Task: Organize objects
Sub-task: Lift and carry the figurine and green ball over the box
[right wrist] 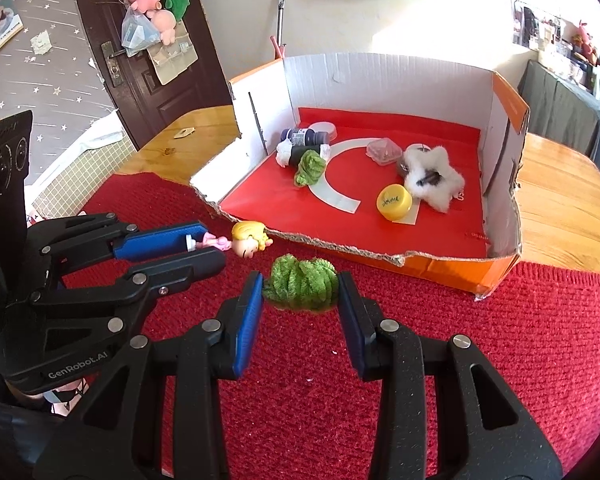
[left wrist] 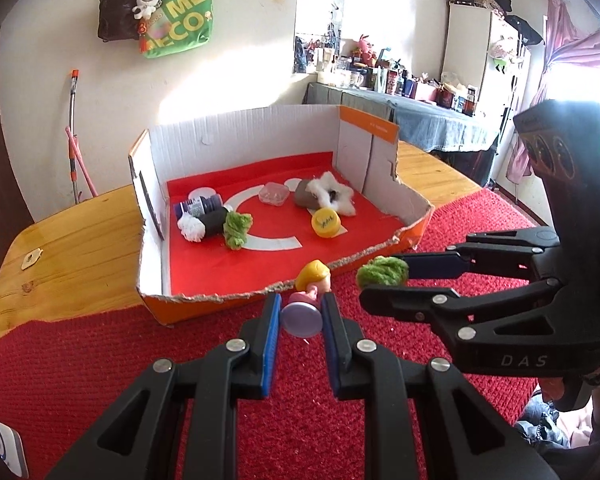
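Left gripper (left wrist: 300,312), black plastic linkage with flat blue rubber pads, is clamped on the round lilac base of a small glossy figurine (left wrist: 310,292): yellow moulded hair, pink body, held above the red mat just short of the box's torn front edge. Right gripper (right wrist: 300,284), same build, pinches a green chenille puff (right wrist: 302,284), fuzzy and lumpy, loops of thick yarn, pads pressed into both sides of it; it too hangs over the mat near the box front. Red mat (left wrist: 80,360) is coarse, ribbed weave, spread over a varnished wooden table (left wrist: 68,248). Cardboard box (left wrist: 244,136), shallow, white corrugated inside, orange outside, front wall ripped low and ragged, floor lined with smooth red paper bearing a white curved band. Inside on the left: a dark cylindrical bottle (left wrist: 200,205), a black roll with a white tufted end (left wrist: 204,226), a second green puff (left wrist: 237,230) touching it. On the right: a clear plastic case (left wrist: 274,194), a brown rounded lump (left wrist: 304,197) beneath a white fluffy star (left wrist: 334,194), and a yellow round cap (left wrist: 326,222) just in front.
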`<control>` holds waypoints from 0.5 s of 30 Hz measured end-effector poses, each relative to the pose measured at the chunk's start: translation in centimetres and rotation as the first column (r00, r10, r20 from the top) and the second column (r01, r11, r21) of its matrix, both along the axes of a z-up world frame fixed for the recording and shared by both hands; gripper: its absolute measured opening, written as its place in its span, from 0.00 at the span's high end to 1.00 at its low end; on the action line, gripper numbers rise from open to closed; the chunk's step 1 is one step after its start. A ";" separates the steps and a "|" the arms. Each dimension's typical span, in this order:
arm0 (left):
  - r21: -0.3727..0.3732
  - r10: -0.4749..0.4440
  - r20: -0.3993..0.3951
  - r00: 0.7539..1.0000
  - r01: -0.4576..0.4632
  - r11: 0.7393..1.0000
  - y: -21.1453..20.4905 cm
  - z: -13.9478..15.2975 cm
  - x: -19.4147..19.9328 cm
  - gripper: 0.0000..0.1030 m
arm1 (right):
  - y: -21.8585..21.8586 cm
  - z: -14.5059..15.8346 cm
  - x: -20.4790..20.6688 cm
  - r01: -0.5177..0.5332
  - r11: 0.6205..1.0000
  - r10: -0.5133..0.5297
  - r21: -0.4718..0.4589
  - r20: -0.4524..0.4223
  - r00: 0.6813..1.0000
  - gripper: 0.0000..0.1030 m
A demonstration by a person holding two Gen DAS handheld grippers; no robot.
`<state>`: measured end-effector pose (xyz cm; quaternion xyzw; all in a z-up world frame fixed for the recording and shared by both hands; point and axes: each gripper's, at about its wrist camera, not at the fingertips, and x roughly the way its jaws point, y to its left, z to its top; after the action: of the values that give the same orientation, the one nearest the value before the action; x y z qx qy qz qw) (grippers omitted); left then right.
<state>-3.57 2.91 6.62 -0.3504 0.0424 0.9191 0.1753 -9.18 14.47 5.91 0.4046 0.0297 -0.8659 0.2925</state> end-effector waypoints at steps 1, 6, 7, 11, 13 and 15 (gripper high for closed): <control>0.001 0.002 0.000 1.000 -0.002 1.000 0.0 0.0 -0.2 0.80 | 0.0 0.1 0.0 -0.001 1.000 0.001 -0.002 0.000 1.000 0.65; 0.001 0.014 -0.004 1.000 -0.014 1.000 -0.2 0.3 -0.8 0.80 | -0.1 0.4 -0.3 -0.004 1.000 0.004 -0.003 -0.008 1.000 0.65; 0.002 0.015 -0.006 1.000 -0.015 1.000 -0.2 0.4 -0.9 0.80 | -0.1 0.6 -0.3 -0.004 1.000 0.004 -0.003 -0.011 1.000 0.65; 0.005 0.022 -0.015 1.000 -0.022 1.000 -0.3 0.8 -1.4 0.80 | -0.1 0.9 -0.7 -0.003 1.000 0.003 -0.006 -0.016 1.000 0.65; 0.004 0.024 -0.015 1.000 -0.024 1.000 -0.4 0.9 -1.7 0.80 | -0.1 1.0 -1.0 -0.001 1.000 0.001 -0.008 -0.016 1.000 0.65; 0.000 0.027 -0.014 1.000 -0.027 1.000 -0.4 1.0 -2.2 0.80 | -0.1 1.1 -1.4 0.001 1.000 -0.001 -0.012 -0.014 1.000 0.65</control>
<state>-5.72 2.51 7.60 -0.3444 0.0388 0.9238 0.1625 -10.56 14.41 7.04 0.3968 0.0265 -0.8691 0.2942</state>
